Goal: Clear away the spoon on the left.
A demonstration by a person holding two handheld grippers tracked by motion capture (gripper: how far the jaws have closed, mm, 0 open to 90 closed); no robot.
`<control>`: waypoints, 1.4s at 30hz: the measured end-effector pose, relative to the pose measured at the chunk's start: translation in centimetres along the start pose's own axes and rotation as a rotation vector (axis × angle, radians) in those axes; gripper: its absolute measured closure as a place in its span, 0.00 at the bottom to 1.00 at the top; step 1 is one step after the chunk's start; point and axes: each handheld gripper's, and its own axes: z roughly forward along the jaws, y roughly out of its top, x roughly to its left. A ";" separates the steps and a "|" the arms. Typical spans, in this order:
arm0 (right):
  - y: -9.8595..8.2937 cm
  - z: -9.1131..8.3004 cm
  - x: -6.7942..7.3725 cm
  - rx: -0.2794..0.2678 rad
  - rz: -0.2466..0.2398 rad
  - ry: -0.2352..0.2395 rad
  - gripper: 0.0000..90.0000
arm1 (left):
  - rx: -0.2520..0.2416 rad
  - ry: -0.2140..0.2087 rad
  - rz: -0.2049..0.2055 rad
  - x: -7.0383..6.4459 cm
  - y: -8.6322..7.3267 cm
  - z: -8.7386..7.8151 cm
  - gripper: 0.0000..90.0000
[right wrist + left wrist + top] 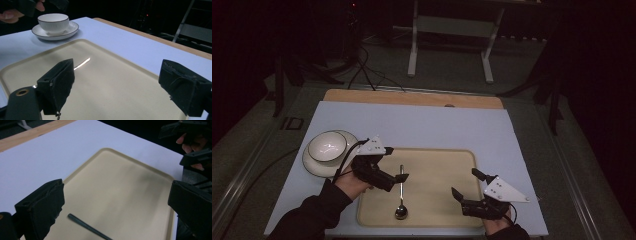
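1. Tray (437, 165): beige, the landmark; a hard nudge could have slid it on the table.
2. Left gripper (404, 177): jaws apart over the tray's left part; closing off-centre could have skidded the spoon.
3. Right gripper (467, 184): jaws apart at the tray's right edge.
4. Spoon (401, 192): flat on the tray's left part, thin handle likely to slip.

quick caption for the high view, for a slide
Left gripper, jaws open, at the handle of a spoon lying on a beige tray; right gripper open nearby, cup on saucer off-tray.
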 end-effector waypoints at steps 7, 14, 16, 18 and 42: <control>0.0 0.0 0.0 -0.001 0.001 0.000 0.15 | -0.017 0.028 0.045 -0.3 -0.3 -1.8 0.02; 0.0 0.0 0.0 -0.002 -0.005 -0.003 0.15 | -0.033 0.052 0.056 -0.6 -1.2 -3.3 0.02; 0.0 0.0 0.1 -0.001 -0.006 -0.003 0.15 | -0.035 0.053 0.043 -0.6 -1.5 -3.6 0.02; 0.0 0.0 0.1 -0.002 -0.008 -0.005 0.15 | -0.036 0.057 0.037 -0.6 -1.8 -4.0 0.02; 0.0 0.0 0.2 0.005 -0.013 0.000 0.15 | -0.057 0.135 -0.046 -0.5 -6.5 -6.3 0.02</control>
